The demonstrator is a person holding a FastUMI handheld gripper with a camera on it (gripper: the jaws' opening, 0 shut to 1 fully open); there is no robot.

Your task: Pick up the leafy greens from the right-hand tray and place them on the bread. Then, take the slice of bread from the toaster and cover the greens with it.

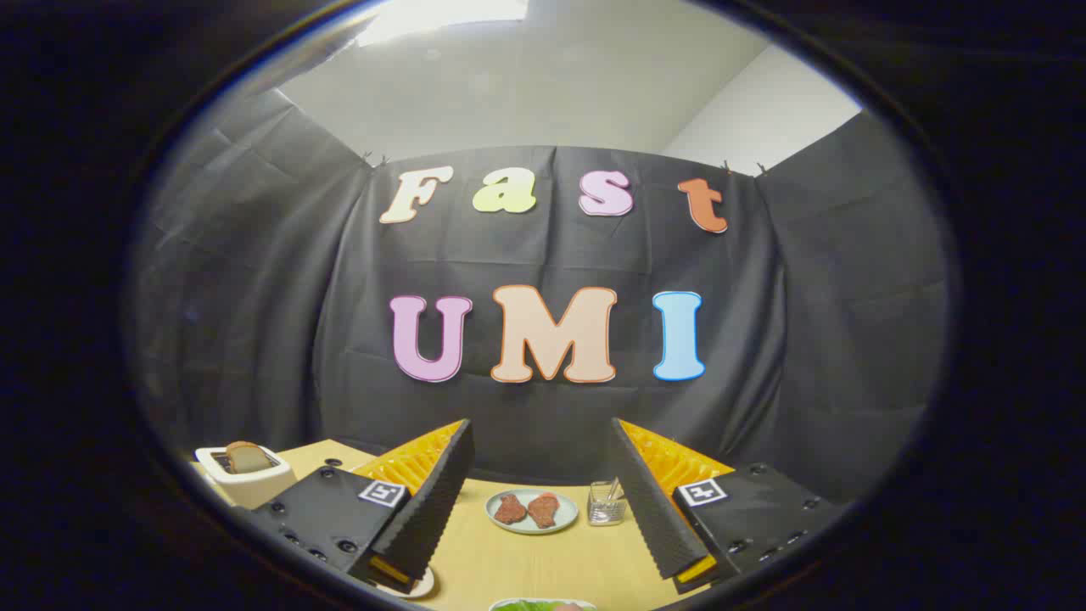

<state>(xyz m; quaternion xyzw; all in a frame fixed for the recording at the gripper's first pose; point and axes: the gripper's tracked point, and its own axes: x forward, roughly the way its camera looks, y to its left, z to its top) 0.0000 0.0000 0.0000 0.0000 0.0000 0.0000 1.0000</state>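
Note:
My gripper (543,475) hangs above the wooden table (475,552), its two fingers spread wide apart with nothing between them. A white toaster (242,477) stands beyond the left finger, with a slice of bread (245,456) sticking up out of its slot. Just under the fingers, nearest me, the rim of a tray with leafy greens (539,605) peeks in. By the left finger's base shows the edge of a white plate (416,587); what lies on it is hidden.
Between and beyond the fingers sits a pale plate (502,524) with two reddish-brown meat slices (528,509). A small clear glass container (607,502) stands beside it, close to the right finger. The black cloth wall closes the table's far side.

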